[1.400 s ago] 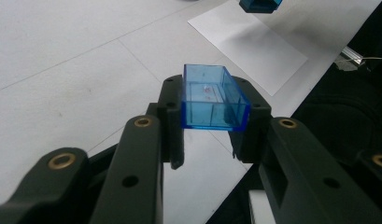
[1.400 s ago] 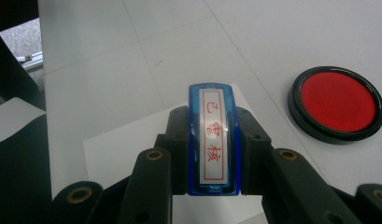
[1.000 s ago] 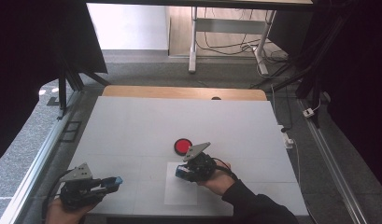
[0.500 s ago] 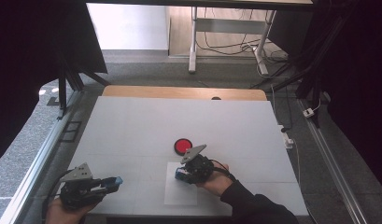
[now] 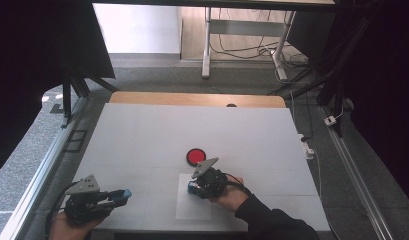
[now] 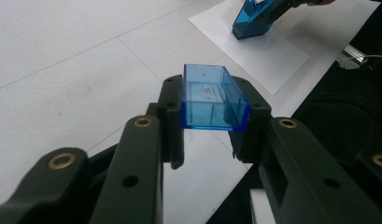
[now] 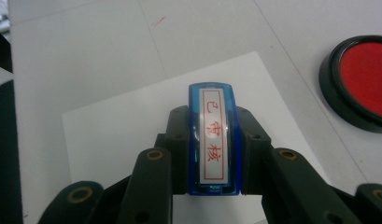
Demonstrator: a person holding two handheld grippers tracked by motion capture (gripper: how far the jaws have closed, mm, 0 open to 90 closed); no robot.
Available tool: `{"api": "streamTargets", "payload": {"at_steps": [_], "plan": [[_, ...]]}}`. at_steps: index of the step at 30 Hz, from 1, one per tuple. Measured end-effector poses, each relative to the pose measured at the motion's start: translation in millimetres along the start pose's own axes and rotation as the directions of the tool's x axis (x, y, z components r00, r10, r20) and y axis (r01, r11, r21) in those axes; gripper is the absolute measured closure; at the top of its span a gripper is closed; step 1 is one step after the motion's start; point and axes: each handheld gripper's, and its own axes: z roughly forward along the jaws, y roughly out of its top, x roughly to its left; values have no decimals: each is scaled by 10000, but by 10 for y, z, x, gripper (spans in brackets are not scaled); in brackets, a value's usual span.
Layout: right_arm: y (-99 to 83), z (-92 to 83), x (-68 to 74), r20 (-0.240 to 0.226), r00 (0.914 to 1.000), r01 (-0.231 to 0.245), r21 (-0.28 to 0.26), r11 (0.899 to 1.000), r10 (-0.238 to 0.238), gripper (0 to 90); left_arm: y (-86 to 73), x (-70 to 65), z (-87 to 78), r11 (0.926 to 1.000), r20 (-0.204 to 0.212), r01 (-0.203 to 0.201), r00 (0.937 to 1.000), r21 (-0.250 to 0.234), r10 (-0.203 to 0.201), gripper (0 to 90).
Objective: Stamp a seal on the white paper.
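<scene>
Stamp gripped in right claw, long axis along the jaws; left claw clamps blue cap.

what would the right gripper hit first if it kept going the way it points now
Most likely the white paper sheet: the right gripper, shut on the blue stamp, tilts down over it. The red ink pad lies off to one side.

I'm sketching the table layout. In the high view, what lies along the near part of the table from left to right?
Left gripper holding the blue cap → sheet of paper → right gripper with the blue stamp, over the paper.
</scene>
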Motion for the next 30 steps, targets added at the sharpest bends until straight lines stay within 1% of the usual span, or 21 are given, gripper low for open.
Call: {"api": "streamTargets", "payload": {"at_steps": [2,3,4,5,9,10,11,12,13,14,15,18,22,26,28,30], "plan": [[7,-2,33,147,9998,114,64,9999,-115,706,1,-1,0,10000,2,-5,10000,7,5,684],[7,-2,40,240,9994,243,92,9997,-245,707,1,-1,1,10000,2,-7,10000,10,7,684],[8,-1,52,269,9994,215,82,9997,-217,707,1,-1,1,10000,2,-2,10000,11,2,684],[10,0,63,335,9990,290,99,9995,-293,706,1,-1,1,10000,1,-6,10000,14,6,684],[25,2,99,631,9963,566,283,9980,-583,707,2,-2,3,10000,-3,-7,10000,23,7,684],[18,4,91,504,9977,437,191,9989,-446,707,2,-1,4,10000,-7,-8,10000,27,8,684],[11,4,68,391,9984,410,128,9991,-414,707,3,-1,4,10000,-8,-5,10000,26,5,684],[7,3,55,277,9994,205,100,9997,-208,707,3,-1,4,10000,-9,-7,10000,29,7,684],[-2,6,28,178,9997,176,34,9998,-176,707,3,-1,5,10000,-10,-7,10000,31,7,684],[-7,4,11,33,10000,-70,0,10000,70,707,2,-1,5,10000,-10,-2,10000,32,2,684],[-13,4,-16,-105,9998,-142,-31,9999,142,707,2,0,4,10000,-4,10,10000,31,-10,684],[-35,6,-81,-444,9977,-509,-137,9986,503,707,2,0,4,10000,-3,17,10000,35,-17,684],[-57,12,-138,-781,9936,-840,-262,9961,818,707,2,1,4,10000,-1,24,10000,33,-24,684],[-61,12,-156,-860,9927,-871,-244,9959,847,707,2,2,4,10000,2,24,10000,34,-24,684],[-56,15,-136,-773,9937,-829,-260,9962,807,707,2,2,4,10000,-1,32,10000,28,-32,684],[-51,13,-111,-604,9962,-648,-228,9976,633,707,2,2,4,10000,3,25,10000,31,-25,684]]}}
